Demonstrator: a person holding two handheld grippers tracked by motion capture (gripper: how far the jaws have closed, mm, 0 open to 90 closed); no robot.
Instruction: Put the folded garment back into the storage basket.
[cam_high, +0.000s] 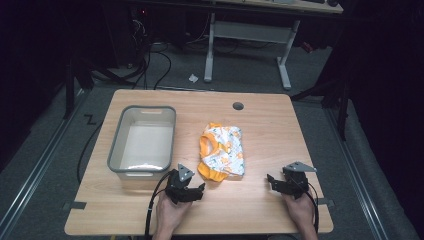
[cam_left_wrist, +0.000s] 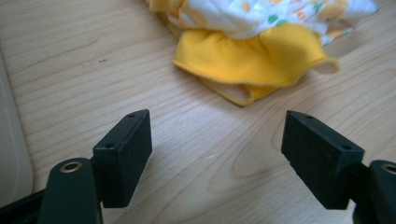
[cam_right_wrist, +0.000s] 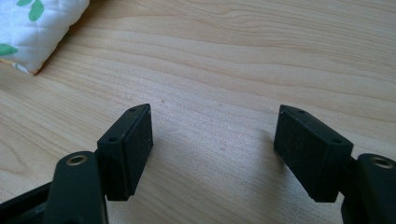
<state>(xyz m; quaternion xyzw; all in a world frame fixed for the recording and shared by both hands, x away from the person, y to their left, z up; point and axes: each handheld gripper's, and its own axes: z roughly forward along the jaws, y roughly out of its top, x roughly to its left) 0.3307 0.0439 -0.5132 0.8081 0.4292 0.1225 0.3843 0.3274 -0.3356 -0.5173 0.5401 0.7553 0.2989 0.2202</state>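
1. From above, a folded cloth (cam_high: 222, 151), white with orange and green print and a yellow edge, lay near the middle of the wooden table (cam_high: 260, 210). A grey tub (cam_high: 143, 141) stood just to its left, apart from it.
2. Same view: the left gripper (cam_high: 201, 189) sat near the cloth's front left corner, close to the tub's near end, a hand (cam_high: 170, 215) behind it. The right gripper (cam_high: 271, 181) sat off the cloth's front right corner, a little apart from it, pointing back toward it.
3. Over to the left gripper view: the left gripper (cam_left_wrist: 217, 140) had its jaws spread wide, nothing between them but bare wood. The cloth (cam_left_wrist: 252, 56) lay just ahead, its yellow hem nearest, not touched. A pale sliver of the tub (cam_left_wrist: 11, 154) showed at the left edge.
4. And the right gripper view: the right gripper (cam_right_wrist: 212, 140) was spread wide too, holding nothing, over bare table. A corner of the cloth (cam_right_wrist: 39, 28) sat up at the top left, apart from the jaws.
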